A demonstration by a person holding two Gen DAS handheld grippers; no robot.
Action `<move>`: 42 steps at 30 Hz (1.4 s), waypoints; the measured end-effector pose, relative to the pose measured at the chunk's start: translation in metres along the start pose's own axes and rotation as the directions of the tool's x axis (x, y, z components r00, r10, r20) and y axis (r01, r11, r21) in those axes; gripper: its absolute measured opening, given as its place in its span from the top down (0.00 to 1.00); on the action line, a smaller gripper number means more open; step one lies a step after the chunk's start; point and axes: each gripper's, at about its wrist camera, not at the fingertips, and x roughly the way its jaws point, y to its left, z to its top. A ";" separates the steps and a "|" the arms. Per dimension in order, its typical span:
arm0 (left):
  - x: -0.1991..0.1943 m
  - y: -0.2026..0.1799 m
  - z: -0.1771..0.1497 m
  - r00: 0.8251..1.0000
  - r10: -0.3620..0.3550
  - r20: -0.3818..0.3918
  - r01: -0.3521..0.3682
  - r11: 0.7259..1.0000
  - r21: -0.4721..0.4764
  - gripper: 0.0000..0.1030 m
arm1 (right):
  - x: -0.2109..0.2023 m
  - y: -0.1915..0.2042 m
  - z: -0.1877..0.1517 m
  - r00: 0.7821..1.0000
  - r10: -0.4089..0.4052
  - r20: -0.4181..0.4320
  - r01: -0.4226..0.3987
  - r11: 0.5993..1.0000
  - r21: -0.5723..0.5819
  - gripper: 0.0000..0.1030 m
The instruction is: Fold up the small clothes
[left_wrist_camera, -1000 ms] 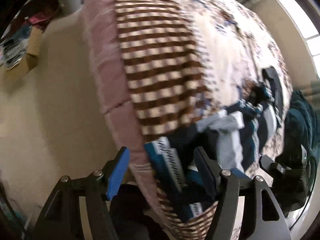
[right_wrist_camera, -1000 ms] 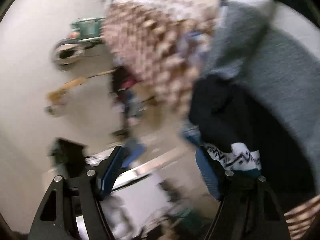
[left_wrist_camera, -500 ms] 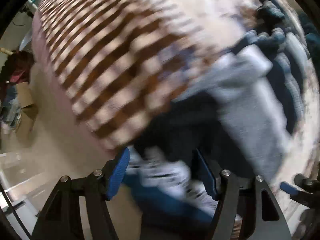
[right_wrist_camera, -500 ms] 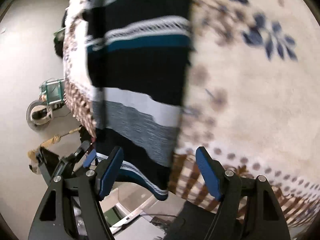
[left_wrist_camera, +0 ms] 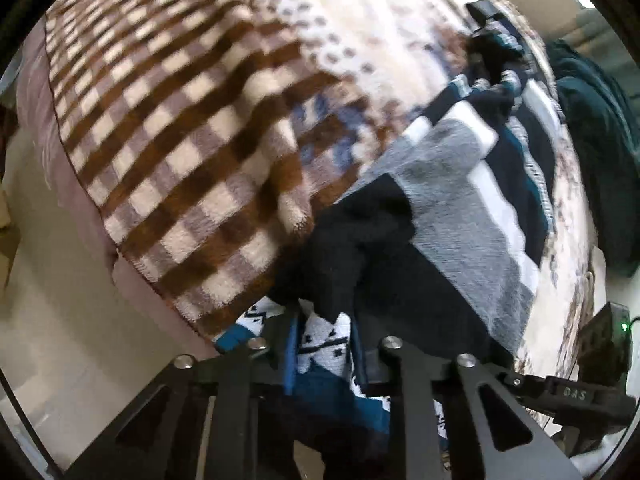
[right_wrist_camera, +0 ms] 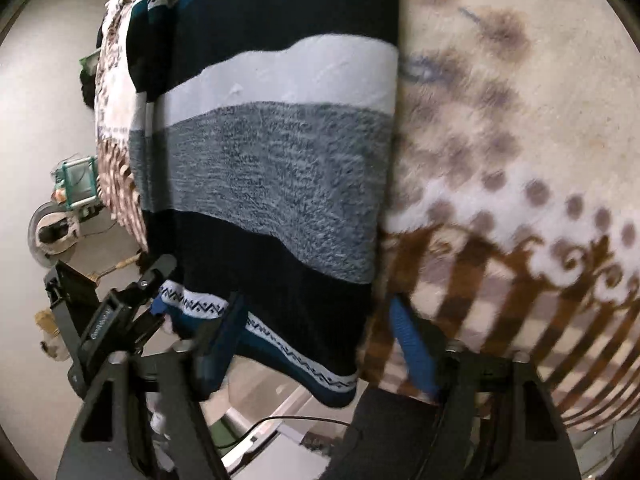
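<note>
The bed's checked blanket (left_wrist_camera: 168, 148) is carrying a striped knit sweater (right_wrist_camera: 272, 168), which is lying flat with its patterned hem hanging over the bed's near edge. The left tool (left_wrist_camera: 322, 334) is clamping that hem at one corner. The right tool (right_wrist_camera: 316, 320) is standing apart, straddling the hem's other corner without gripping it yet. This looks like the start of a fold: the right tool probably needs to close before both lift the hem toward the collar.

Between the left gripper (left_wrist_camera: 324, 332) fingers the sweater's (left_wrist_camera: 452, 216) hem bunches, hiding the pads' inner faces. Ahead of the right gripper (right_wrist_camera: 316, 320) the blanket (right_wrist_camera: 500, 140) blurs — its pattern smeared. The sweater's far end runs past the top edge.
</note>
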 end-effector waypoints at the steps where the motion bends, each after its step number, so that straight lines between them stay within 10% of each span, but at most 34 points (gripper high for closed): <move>1: -0.003 -0.001 -0.002 1.000 0.001 0.003 -0.001 1.000 0.009 0.85 | 0.001 0.002 -0.002 1.000 -0.026 0.014 0.026 1.000 0.007 0.87; 9: -0.007 0.006 0.011 0.990 0.043 -0.133 -0.035 0.997 0.067 0.68 | -0.006 0.019 -0.021 0.993 -0.114 0.030 0.113 0.993 0.025 0.90; 14: -0.073 -0.053 0.054 0.999 0.000 0.042 -0.007 0.982 0.187 0.34 | -0.018 0.036 -0.002 0.994 -0.112 0.009 0.111 0.992 0.064 0.75; 17: -0.054 -0.098 0.089 0.997 -0.051 0.059 0.035 0.967 0.251 0.33 | -0.044 0.038 0.008 0.988 -0.117 0.102 0.108 0.990 0.089 0.45; 20: -0.010 -0.143 0.121 0.998 -0.055 0.038 0.040 0.947 0.320 0.33 | -0.057 0.033 0.028 0.980 -0.111 0.166 0.091 0.988 0.123 0.44; 26: 0.051 -0.143 0.169 0.985 0.170 0.023 -0.168 0.928 0.334 0.31 | -0.079 0.003 0.085 0.961 -0.133 0.243 0.086 0.978 0.192 0.44; 30: 0.026 -0.107 0.193 0.995 0.095 -0.013 -0.091 0.977 0.194 0.31 | -0.096 -0.022 0.117 0.961 -0.108 0.254 0.050 0.973 0.224 0.44; 35: 0.016 -0.133 0.180 0.993 0.109 -0.034 -0.095 0.953 0.289 0.31 | -0.111 -0.041 0.147 0.964 -0.011 0.266 -0.045 0.978 0.205 0.44; 38: 0.025 -0.143 0.170 0.997 0.044 -0.063 -0.021 0.947 0.321 0.41 | -0.104 -0.041 0.163 0.969 0.057 0.239 -0.103 0.978 0.184 0.44; 40: 0.033 -0.145 0.166 0.996 -0.008 -0.092 0.038 0.945 0.326 0.88 | -0.084 -0.026 0.169 0.970 0.093 0.223 -0.134 0.975 0.176 0.45; 42: 0.037 -0.139 0.165 0.989 -0.058 -0.136 0.094 0.956 0.276 0.93 | -0.074 -0.016 0.174 0.971 0.078 0.228 -0.120 0.977 0.176 0.76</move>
